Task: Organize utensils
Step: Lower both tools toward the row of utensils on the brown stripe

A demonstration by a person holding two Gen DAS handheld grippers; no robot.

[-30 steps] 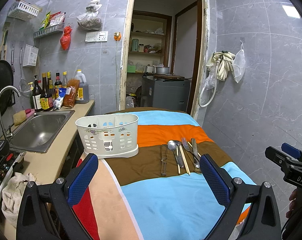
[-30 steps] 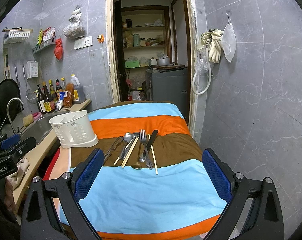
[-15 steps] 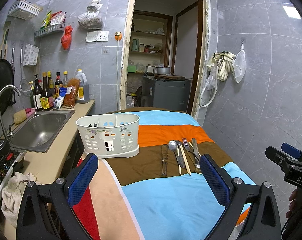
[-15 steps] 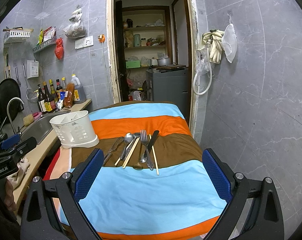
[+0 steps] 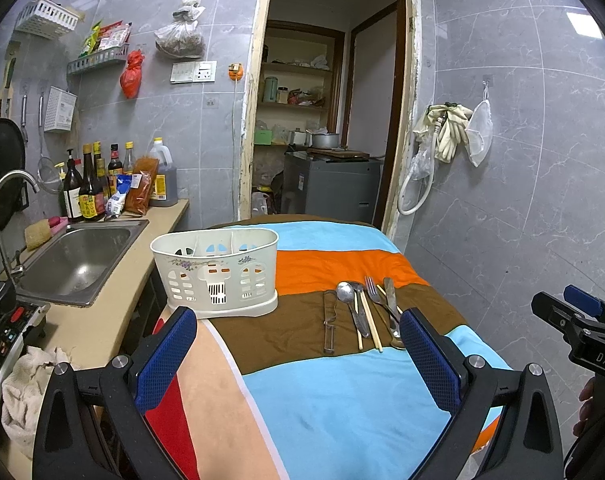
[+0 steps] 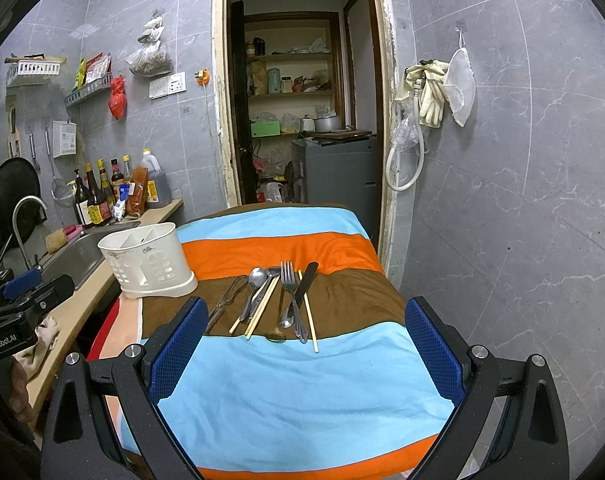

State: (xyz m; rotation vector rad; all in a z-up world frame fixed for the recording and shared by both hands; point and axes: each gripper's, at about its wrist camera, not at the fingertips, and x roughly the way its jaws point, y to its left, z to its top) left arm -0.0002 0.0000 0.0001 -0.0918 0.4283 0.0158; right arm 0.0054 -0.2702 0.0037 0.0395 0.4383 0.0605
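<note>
A cream utensil caddy [image 5: 216, 272] [image 6: 146, 260] with dividers stands on the striped cloth at the table's left. On the brown stripe lie a peeler [image 5: 329, 326] [image 6: 227, 300], a spoon [image 5: 345, 292] [image 6: 257, 278], a fork [image 6: 288, 280], a knife [image 6: 305, 284] and wooden chopsticks [image 5: 370, 326] [image 6: 262, 310], side by side. My left gripper [image 5: 296, 354] hangs open above the near part of the cloth, short of the utensils. My right gripper [image 6: 302, 350] is open too, nothing between its fingers.
A steel sink [image 5: 72, 258] with a tap and sauce bottles [image 5: 88, 196] is on the counter to the left. A rag [image 5: 26, 384] lies on the counter's near end. Behind the table is an open doorway [image 6: 302, 112] and a tiled wall on the right.
Both views have shifted only slightly; the left gripper has eased a little forward toward the caddy. Nothing on the cloth has moved.
</note>
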